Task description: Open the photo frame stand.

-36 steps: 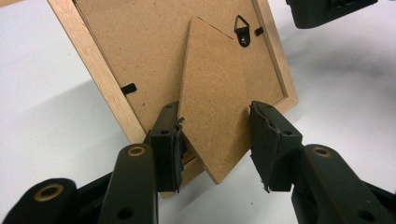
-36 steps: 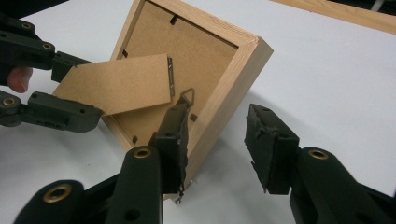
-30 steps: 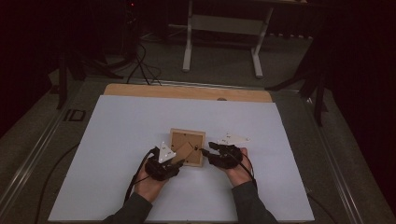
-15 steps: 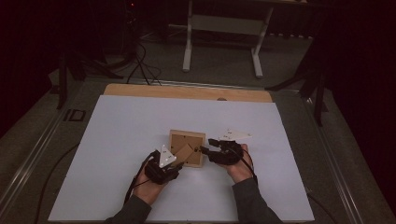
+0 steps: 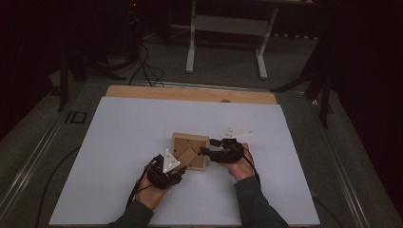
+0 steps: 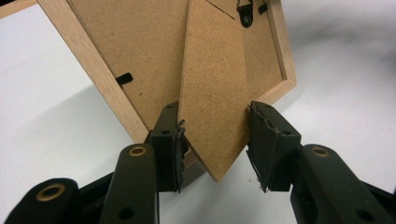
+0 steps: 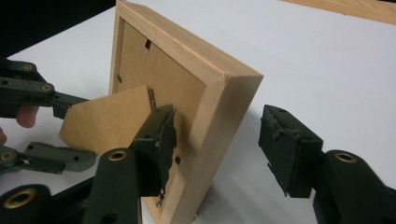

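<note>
Near the middle of the broad white table (image 5: 119, 142), a little toward the person's side, lies the square light-wood picture frame (image 5: 190, 151), back up, with its brown fibreboard backing showing. From that backing a tapered brown fibreboard easel stand (image 5: 187, 156) swings out, its long axis running from the hinge near the frame's centre down toward about seven o'clock in the high view, straight at the left gripper (image 5: 177, 170).

That gripper comes in from seven o'clock, and in its own view the two pads straddle the stand's pointed tip (image 6: 215, 154), roughly half open, pressing or nearly pressing its edges; I judge it has hold of the stand (image 6: 212, 93), though the contact on one side looks light.

At three o'clock of the frame, the right gripper (image 5: 205, 151) has just been opening. Its jaws stand wide about the frame's side rail (image 7: 219, 116), one pad inside against the backing, the other clear of the wood.

So the left hand seems the one to work the stand.
</note>
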A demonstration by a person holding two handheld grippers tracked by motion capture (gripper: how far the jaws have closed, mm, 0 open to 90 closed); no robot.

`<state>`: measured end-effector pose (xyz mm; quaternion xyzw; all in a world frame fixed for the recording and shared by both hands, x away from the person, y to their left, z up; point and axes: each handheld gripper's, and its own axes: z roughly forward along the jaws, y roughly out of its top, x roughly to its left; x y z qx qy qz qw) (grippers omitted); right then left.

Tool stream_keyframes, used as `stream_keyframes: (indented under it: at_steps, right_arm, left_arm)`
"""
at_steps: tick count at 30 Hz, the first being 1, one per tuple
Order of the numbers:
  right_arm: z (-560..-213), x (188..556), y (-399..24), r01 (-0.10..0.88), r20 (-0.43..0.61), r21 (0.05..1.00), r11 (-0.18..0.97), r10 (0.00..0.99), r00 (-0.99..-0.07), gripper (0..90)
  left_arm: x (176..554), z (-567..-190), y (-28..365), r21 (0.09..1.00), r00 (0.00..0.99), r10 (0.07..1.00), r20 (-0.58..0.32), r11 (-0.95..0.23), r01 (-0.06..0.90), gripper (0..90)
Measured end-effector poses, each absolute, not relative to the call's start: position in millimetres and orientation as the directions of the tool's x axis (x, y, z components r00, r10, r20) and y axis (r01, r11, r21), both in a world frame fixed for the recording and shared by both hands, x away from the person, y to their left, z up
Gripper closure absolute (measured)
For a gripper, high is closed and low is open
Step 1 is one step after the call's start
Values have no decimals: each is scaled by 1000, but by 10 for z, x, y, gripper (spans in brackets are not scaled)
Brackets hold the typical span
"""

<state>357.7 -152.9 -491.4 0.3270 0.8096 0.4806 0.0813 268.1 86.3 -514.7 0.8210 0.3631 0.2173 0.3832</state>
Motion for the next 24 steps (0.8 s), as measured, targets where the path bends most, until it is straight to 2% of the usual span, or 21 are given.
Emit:
stream_keyframes:
  at_steps: [10,24]
  right_arm:
    - [-4939,3626,-1491,453,209,830,326,571,-794,419]
    - [-4939,3613,-1481,446,207,831,332,560,-802,486]
  left_arm:
    - [2676,-5149,861,787,643,761,83,-446,427,575]
    - [2696,-5149,887,784,651,758,49,-433,445,575]
